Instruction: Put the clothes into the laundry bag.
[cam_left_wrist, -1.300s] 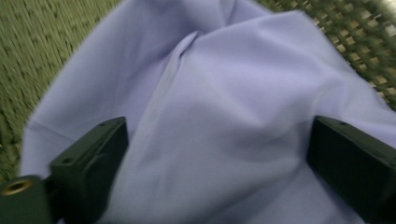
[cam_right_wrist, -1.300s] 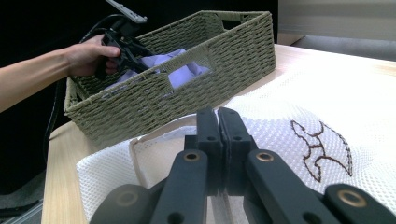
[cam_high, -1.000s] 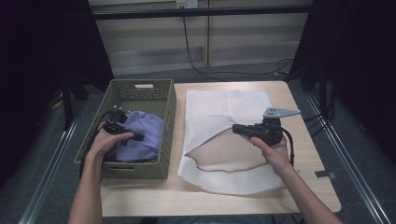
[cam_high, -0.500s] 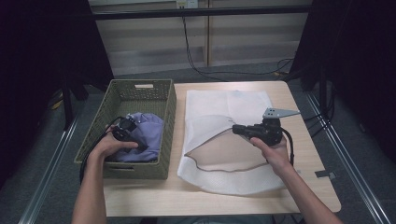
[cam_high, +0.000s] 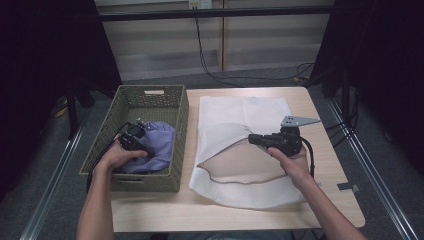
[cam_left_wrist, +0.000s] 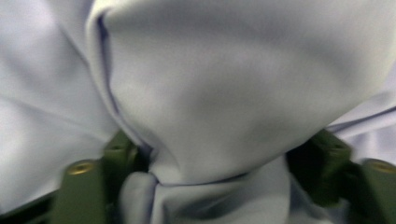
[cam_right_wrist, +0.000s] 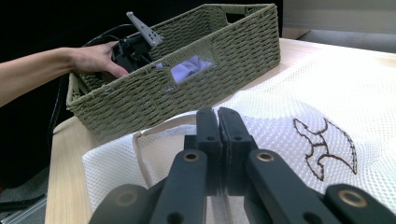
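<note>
A lavender cloth (cam_high: 161, 142) lies bunched in the woven green basket (cam_high: 181, 125) on the left of the table. My left gripper (cam_high: 146, 150) reaches down into the basket. Its jaws have just been closing, and a fold of the cloth (cam_left_wrist: 233, 84) bulges between them, pinched from both sides. A white mesh bag (cam_high: 245, 110) lies flat to the right of the basket. My right gripper (cam_high: 251, 139) is shut on the bag's upper layer and holds its mouth lifted. In the right gripper view the jaws (cam_right_wrist: 218, 116) are pressed together over the mesh (cam_right_wrist: 327, 93).
The basket's near wall (cam_right_wrist: 187, 93) stands close to the bag's left edge. Bare wooden tabletop (cam_high: 330, 150) lies right of the bag and along the front. Cables (cam_high: 215, 75) trail over the floor behind the table.
My left hand has moved a little to the right, deeper into the basket and onto the lavender cloth. The right hand and the bag are as before.
</note>
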